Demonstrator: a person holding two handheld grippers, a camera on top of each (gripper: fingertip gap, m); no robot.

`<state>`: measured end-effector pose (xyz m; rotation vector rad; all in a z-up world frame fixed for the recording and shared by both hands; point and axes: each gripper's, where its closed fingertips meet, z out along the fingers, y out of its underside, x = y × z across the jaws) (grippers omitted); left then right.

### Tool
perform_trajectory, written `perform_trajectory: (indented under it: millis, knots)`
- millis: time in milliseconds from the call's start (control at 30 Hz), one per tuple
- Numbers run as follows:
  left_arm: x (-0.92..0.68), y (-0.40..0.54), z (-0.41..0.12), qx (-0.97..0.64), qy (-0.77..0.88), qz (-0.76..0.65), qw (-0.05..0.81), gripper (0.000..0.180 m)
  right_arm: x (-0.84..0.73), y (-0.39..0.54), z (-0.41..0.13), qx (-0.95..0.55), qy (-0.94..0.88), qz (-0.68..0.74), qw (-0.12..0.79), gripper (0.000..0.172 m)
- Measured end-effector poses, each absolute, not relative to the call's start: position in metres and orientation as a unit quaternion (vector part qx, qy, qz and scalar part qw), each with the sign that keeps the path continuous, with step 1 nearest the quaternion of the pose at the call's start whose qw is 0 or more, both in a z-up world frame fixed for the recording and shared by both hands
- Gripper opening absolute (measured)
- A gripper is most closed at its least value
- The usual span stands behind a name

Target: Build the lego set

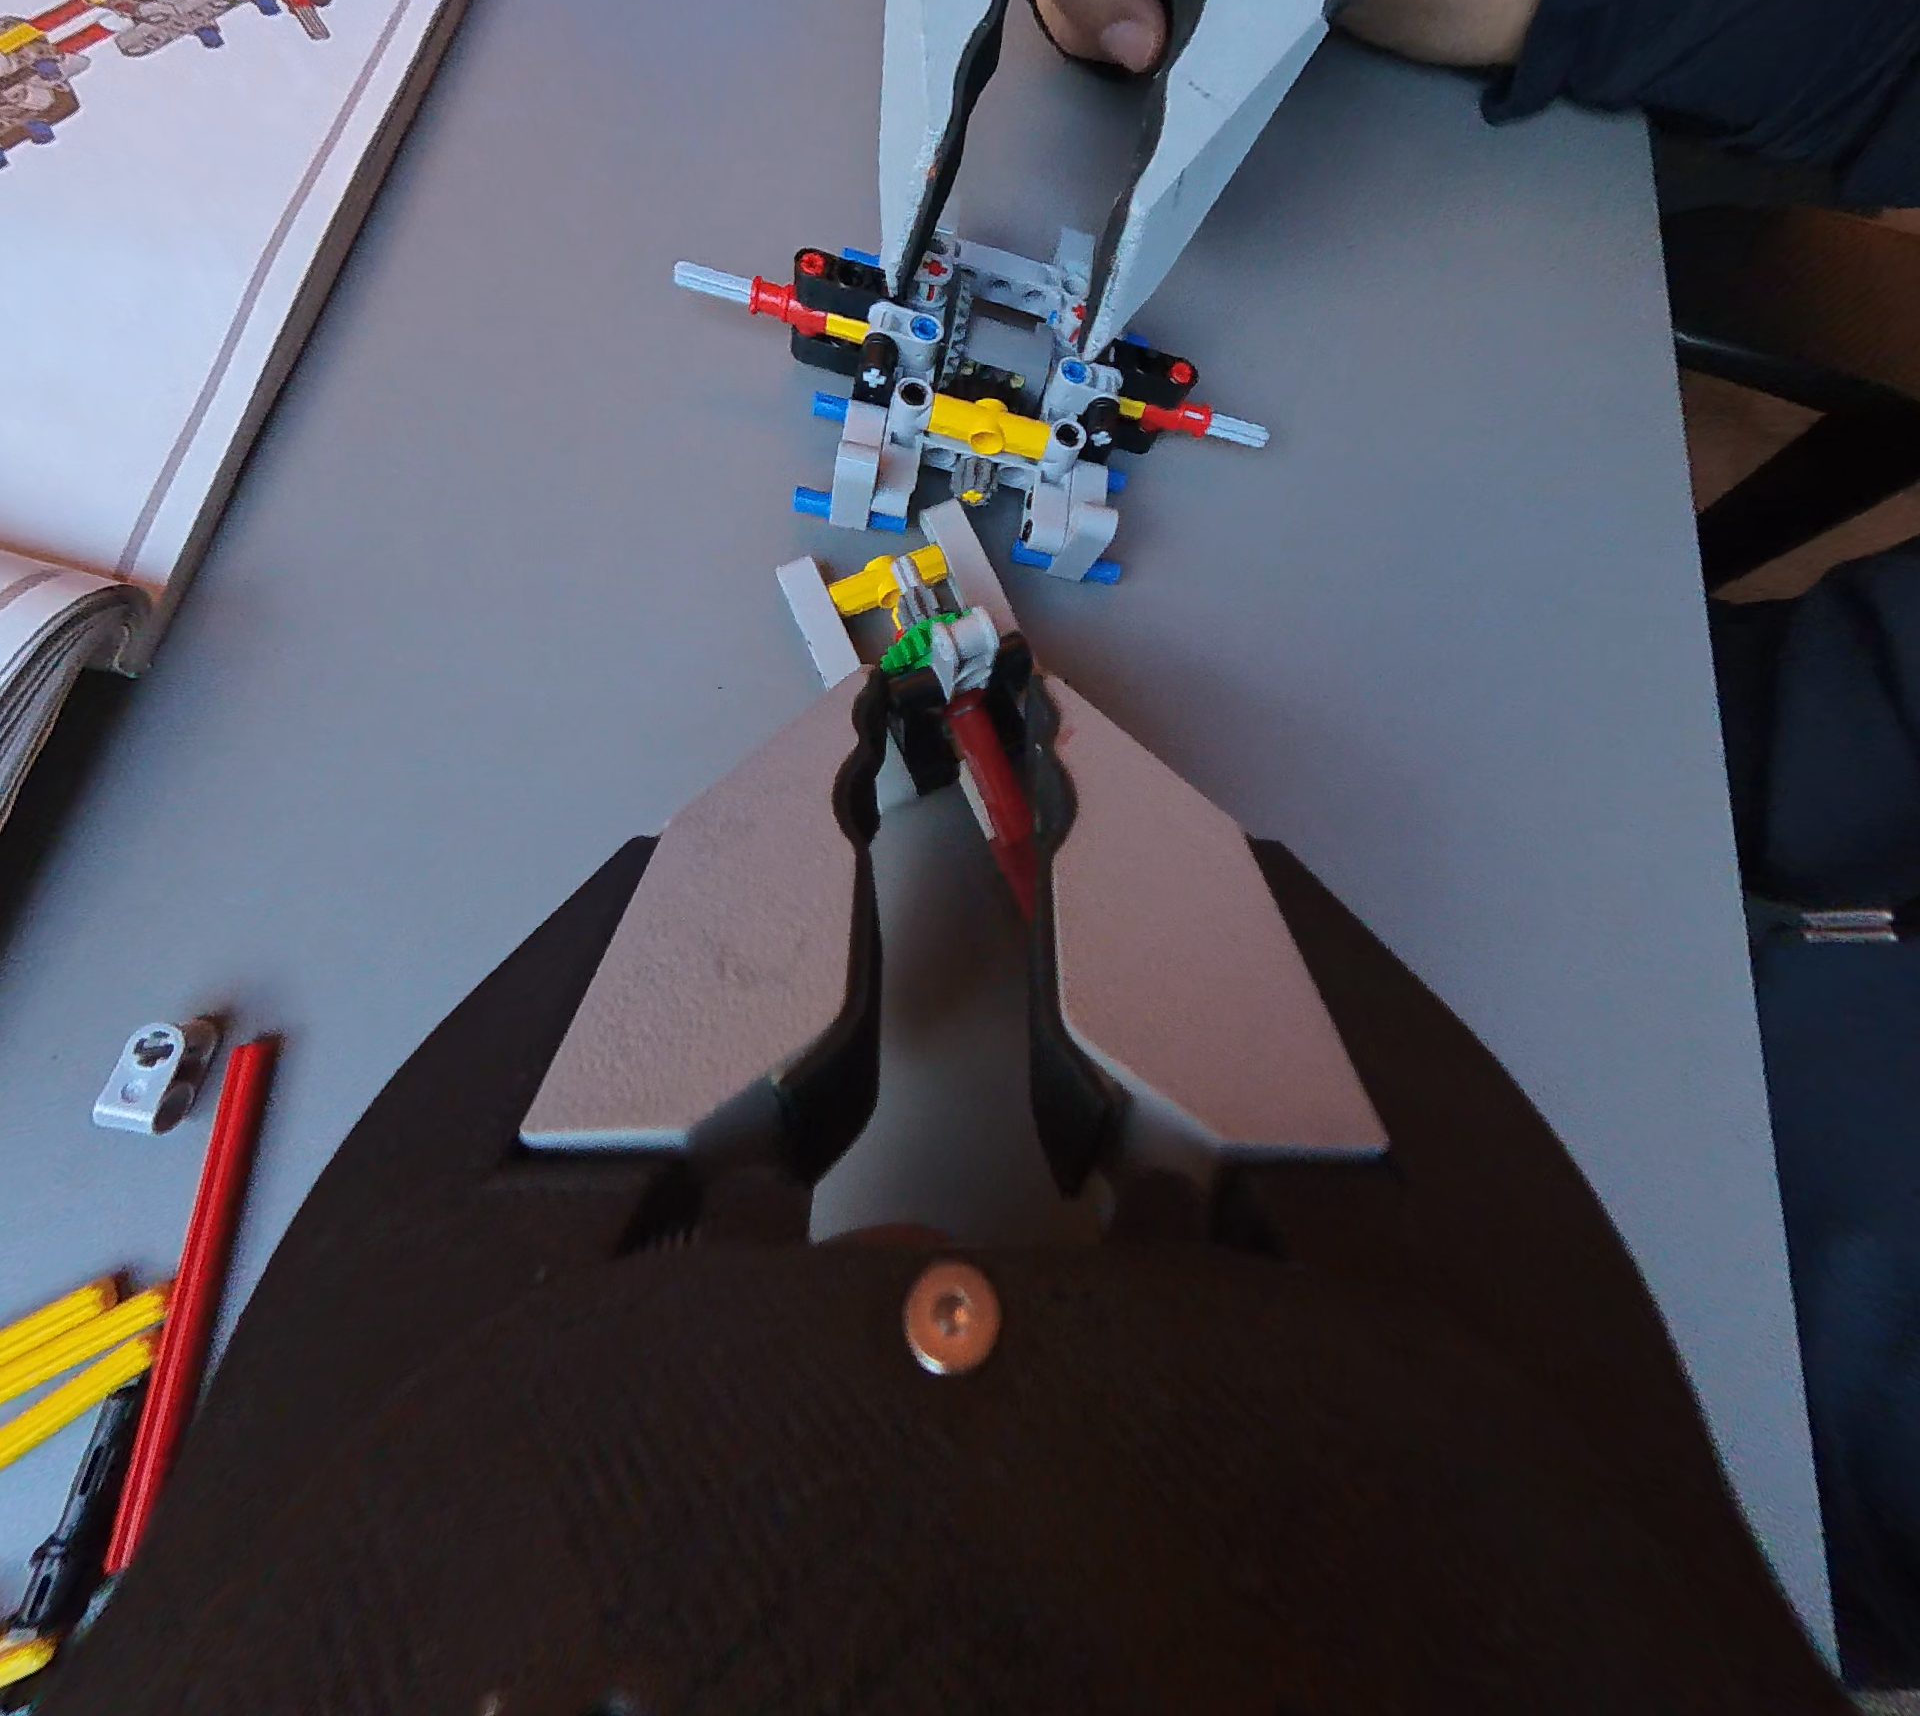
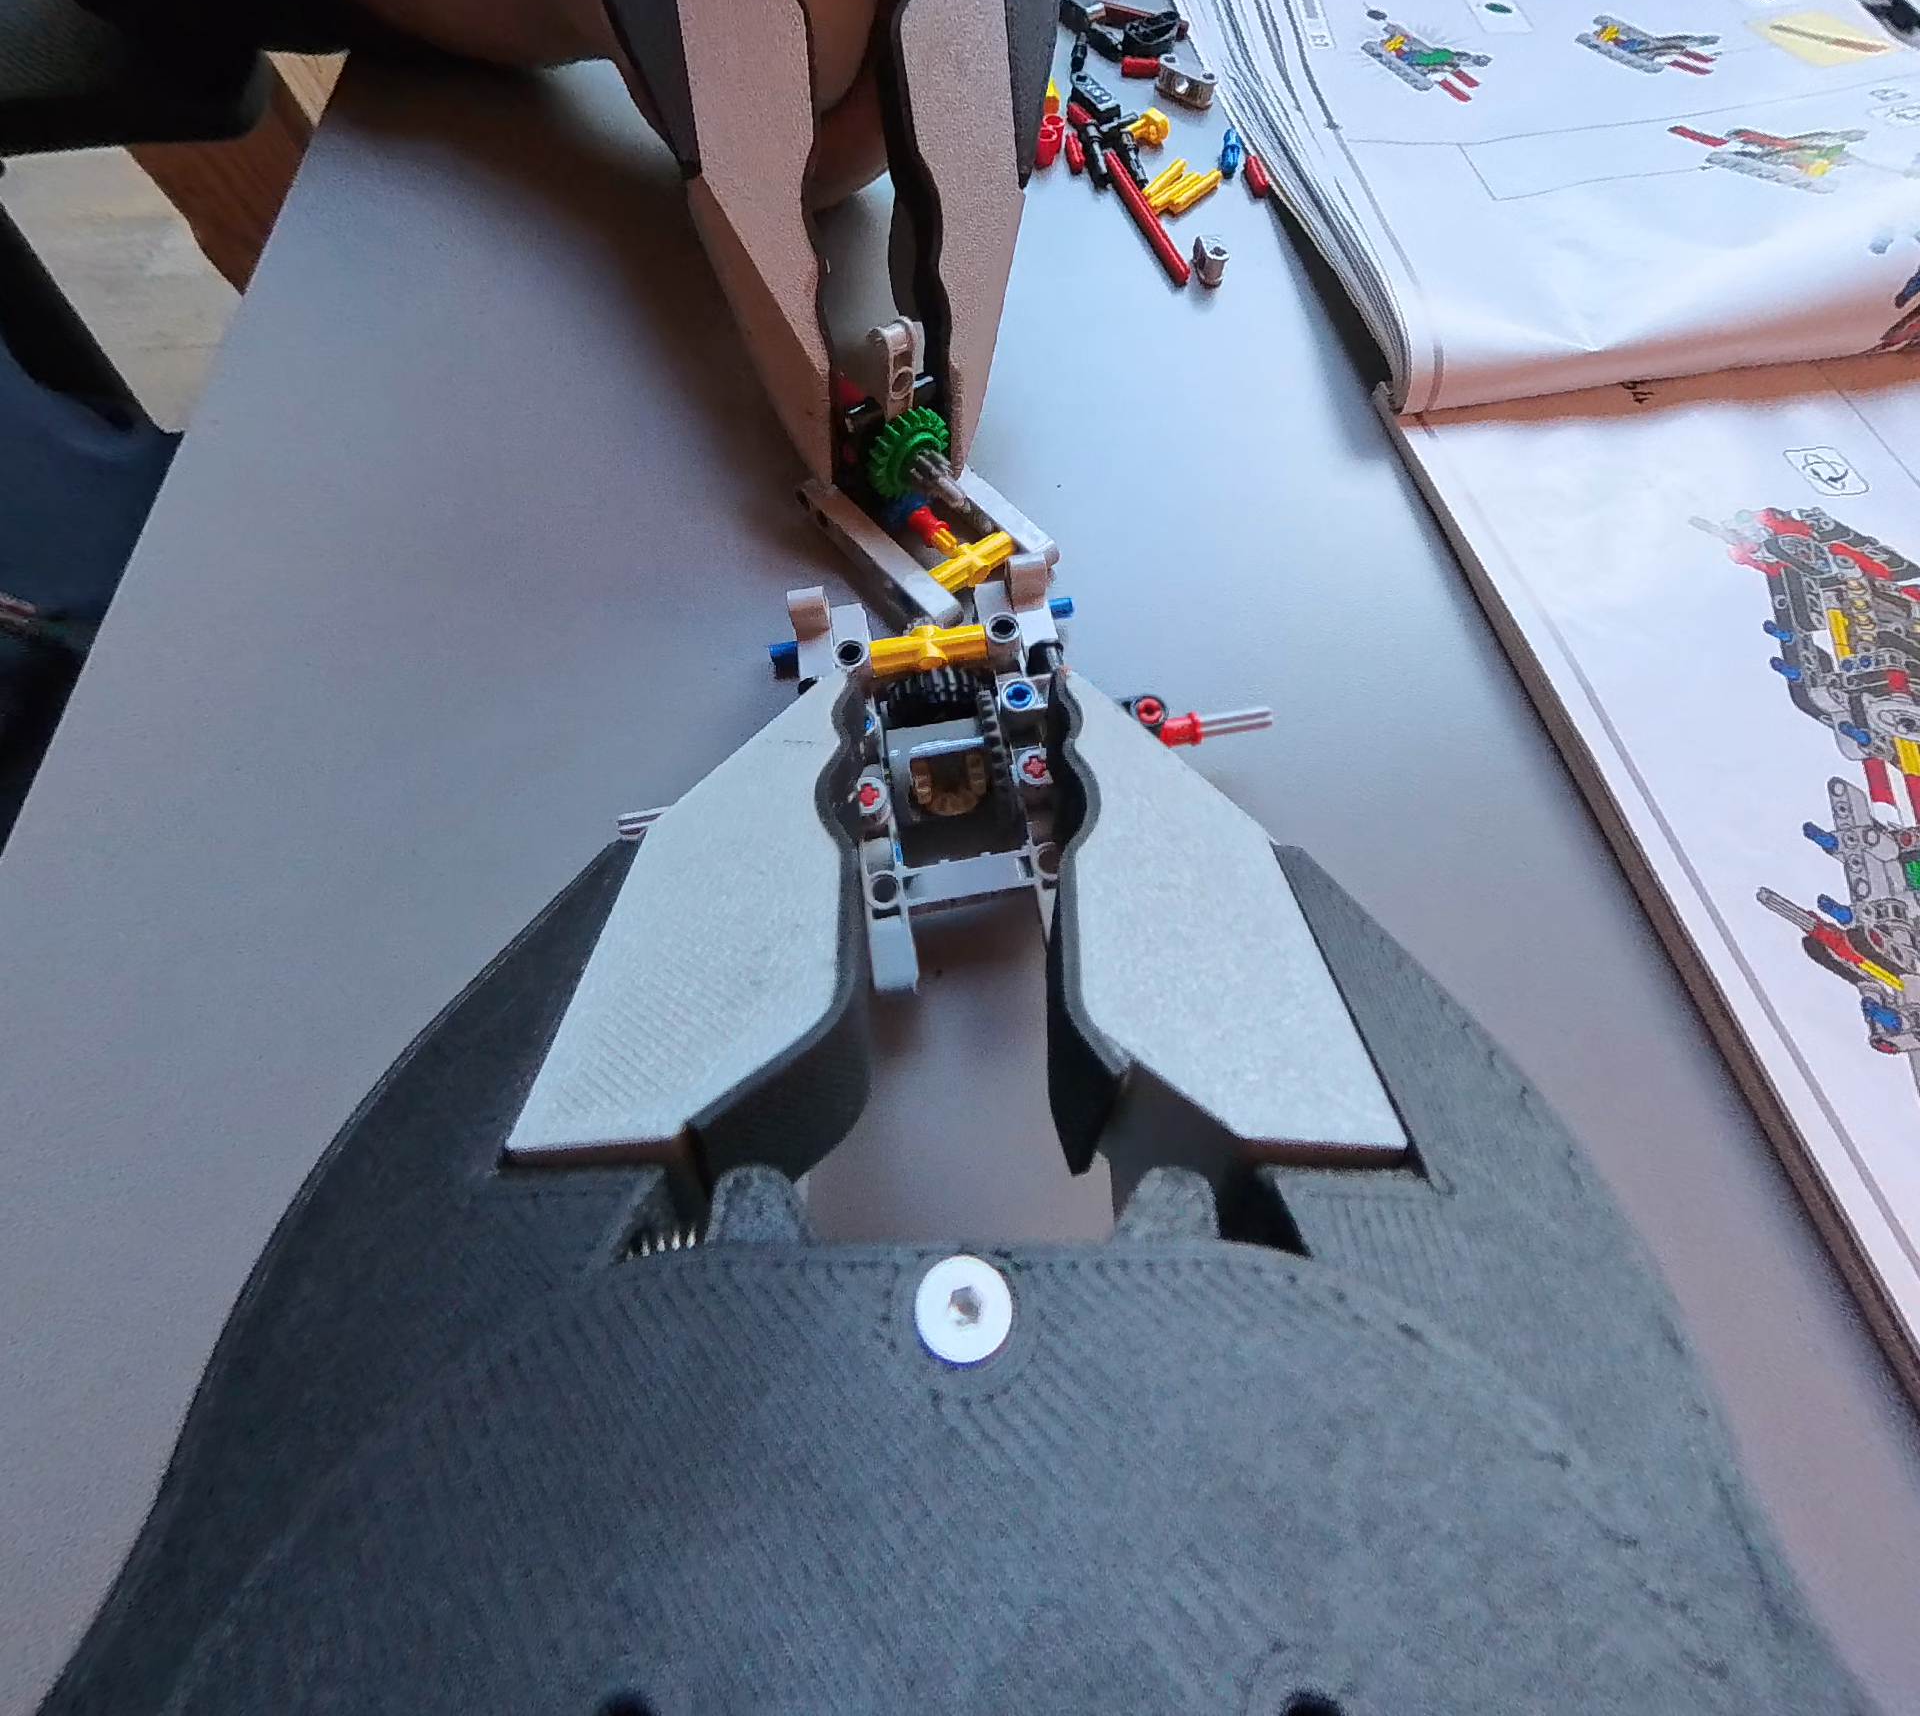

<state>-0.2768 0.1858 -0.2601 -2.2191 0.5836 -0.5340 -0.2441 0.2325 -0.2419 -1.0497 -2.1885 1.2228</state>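
The left hand-held gripper (image 1: 951, 700) is clamped on a small sub-assembly (image 1: 914, 617): a black block, a green gear (image 2: 902, 451) and a red axle (image 1: 992, 783) are pinched between its dark pads, and two grey beams joined by a yellow connector project ahead of the fingertips. The grip sits at the rear of the piece, apparently so that the open beam ends are left free.

Just beyond those beam ends lies the larger grey gear-housing assembly (image 1: 977, 388), taken here as the landmark. It rests flat on the grey tabletop (image 1: 468, 523). The beam tips stand just beside its near edge, between its two grey legs; contact cannot be confirmed.

The right hand-held gripper (image 2: 951, 731) is closed across the far part of the housing, one pad pressed on each side wall, evidently to steady it against sliding. Red-capped axles project from both sides of the housing, clear of the fingers.

To the left of the housing, loose parts (image 1: 156, 1147) (a grey connector, a red rod, yellow rods) lie well apart from it. Farther left, an open instruction booklet (image 1: 208, 160) lies on the tabletop, its diagrams kept in view.
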Motion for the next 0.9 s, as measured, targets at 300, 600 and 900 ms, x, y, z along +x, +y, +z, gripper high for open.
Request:
perform_trajectory:
  millis: [300,600,900]
  knots:
    - [-0.277,0.184,-0.260,-0.870,0.232,-0.209,0.382,0.022,-0.248,0.241,-0.241,-0.387,-0.779,0.441,0.222,0.028]
    - [-0.276,0.181,-0.260,-0.869,0.232,-0.218,0.379,0.022,-0.255,0.264,-0.235,-0.417,-0.750,0.455,0.235,0.029]
    - [-0.275,0.180,-0.260,-0.868,0.233,-0.222,0.378,0.022,-0.257,0.270,-0.236,-0.427,-0.745,0.456,0.232,0.030]
